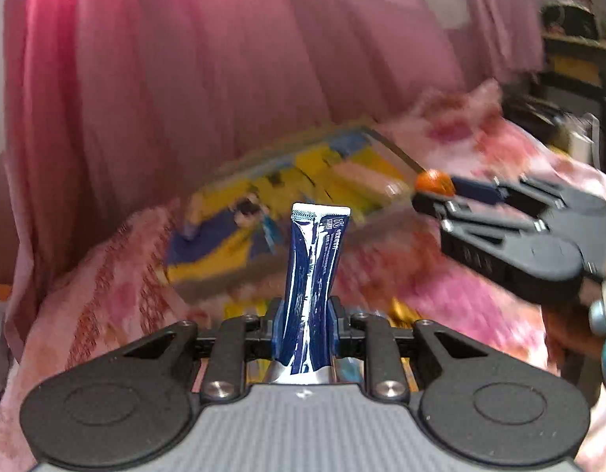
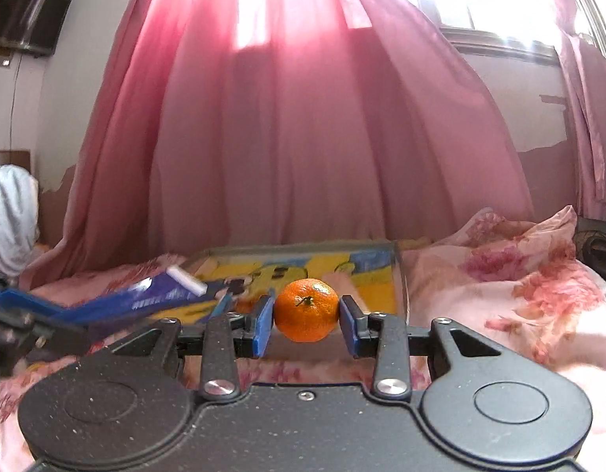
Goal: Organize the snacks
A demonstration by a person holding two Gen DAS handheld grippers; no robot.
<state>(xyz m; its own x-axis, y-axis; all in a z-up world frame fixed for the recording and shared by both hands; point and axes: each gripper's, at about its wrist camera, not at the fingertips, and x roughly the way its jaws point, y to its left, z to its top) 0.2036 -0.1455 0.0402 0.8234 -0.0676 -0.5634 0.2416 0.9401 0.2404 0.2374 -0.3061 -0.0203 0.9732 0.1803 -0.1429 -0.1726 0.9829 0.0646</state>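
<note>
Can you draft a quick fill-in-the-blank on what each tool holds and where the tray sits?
1. The left tool is shut on a dark ____ packet.
2. The right tool grips a small ____.
3. The yellow-and-blue tray lies on a ____ bedspread.
4. Behind the bed hangs a ____ curtain.

Missing words: blue; orange; floral; pink

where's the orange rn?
Clamped in the right gripper: the orange sits centre of the right wrist view, above the floral bedding, just short of the yellow-blue tray. The left wrist view shows it at right.
</note>
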